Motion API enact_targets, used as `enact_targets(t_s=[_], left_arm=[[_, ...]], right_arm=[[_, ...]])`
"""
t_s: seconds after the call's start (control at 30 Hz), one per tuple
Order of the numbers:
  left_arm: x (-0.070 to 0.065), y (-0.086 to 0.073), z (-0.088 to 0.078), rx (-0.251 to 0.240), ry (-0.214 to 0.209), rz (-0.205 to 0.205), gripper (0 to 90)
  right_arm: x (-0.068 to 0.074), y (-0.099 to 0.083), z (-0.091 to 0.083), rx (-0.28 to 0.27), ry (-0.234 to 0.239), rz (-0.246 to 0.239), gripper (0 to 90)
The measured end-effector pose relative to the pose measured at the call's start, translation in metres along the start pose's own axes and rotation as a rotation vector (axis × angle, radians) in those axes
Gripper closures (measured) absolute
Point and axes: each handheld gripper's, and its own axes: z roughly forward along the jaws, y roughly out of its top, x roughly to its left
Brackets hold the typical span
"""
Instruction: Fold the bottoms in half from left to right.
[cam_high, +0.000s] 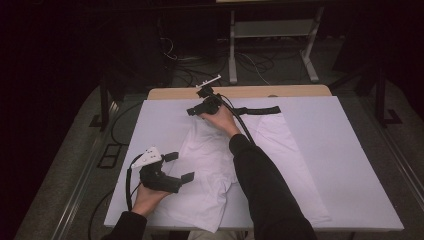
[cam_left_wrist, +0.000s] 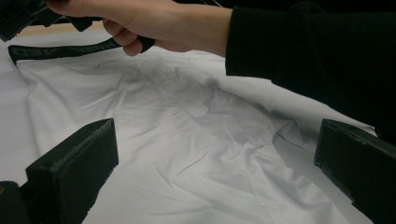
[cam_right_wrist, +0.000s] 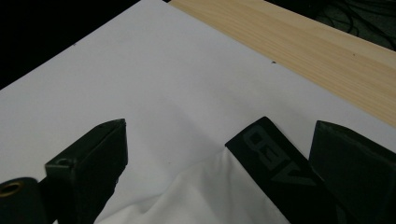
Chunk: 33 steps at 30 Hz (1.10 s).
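A: Entry, bench state; I see 1 white garment (cam_high: 215, 165) lying flat on the white bench (cam_high: 350, 165), rumpled through the middle, its black waistband (cam_high: 257, 110) at the far edge near the bare wood strip (cam_high: 280, 91).

B: Where do you have the 2 tools?

A: The right tool (cam_high: 196, 111) is at the far end, at the waistband's left end; the right hand (cam_high: 220, 117) rests on the cloth just behind it; in the right gripper view the jaws stand apart, the waistband's end (cam_right_wrist: 275, 163) lies between them, closer to the right-hand jaw; I read no contact with either jaw, so wide and holding nothing.

B: And the left?

A: The left tool (cam_high: 179, 167) sits at the garment's near left edge, held by the left hand (cam_high: 147, 195); jaws spread wide in the left gripper view, white cloth (cam_left_wrist: 196, 140) lying between and beyond them; nothing pinched; whether the jaw tips touch the cloth I cannot tell.

B: Anything else logged?

A: From the left gripper view I see the right hand (cam_left_wrist: 154, 23) and dark sleeve (cam_left_wrist: 308, 56) crossing above the garment; the waistband (cam_left_wrist: 60, 49) runs under that hand.
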Motion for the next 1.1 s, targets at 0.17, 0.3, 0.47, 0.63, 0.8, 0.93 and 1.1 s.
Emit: enact_targets(t_s=[0.17, 0.3, 0.47, 0.63, 0.8, 0.93, 1.1], left_arm=[[0.000, 0.000, 0.000, -0.002, -0.001, -0.002, 0.0], [0.001, 0.000, 0.000, 0.000, -0.002, -0.005, 0.0], [0.001, 0.000, 0.001, 0.004, -0.010, -0.006, 0.0], [0.001, 0.000, 0.001, 0.011, -0.015, -0.002, 0.0], [0.002, 0.000, 0.000, 0.001, -0.009, -0.010, 0.0], [0.002, 0.000, 0.000, 0.001, -0.009, -0.009, 0.0], [0.002, 0.000, 0.000, 0.001, -0.011, -0.008, 0.0]], right_arm=[[-0.002, -0.001, 0.006, 0.005, -0.020, 0.005, 11.4], [-0.006, -0.002, 0.010, 0.012, -0.037, 0.030, 15.8], [-0.006, -0.004, 0.014, 0.023, -0.052, 0.030, 27.4], [-0.005, -0.006, 0.019, 0.028, -0.066, 0.031, 39.1], [-0.001, -0.009, 0.025, 0.028, -0.107, 0.013, 42.5], [0.004, -0.011, 0.030, 0.025, -0.131, -0.005, 44.7], [0.008, -0.013, 0.034, 0.025, -0.162, -0.023, 45.1]])
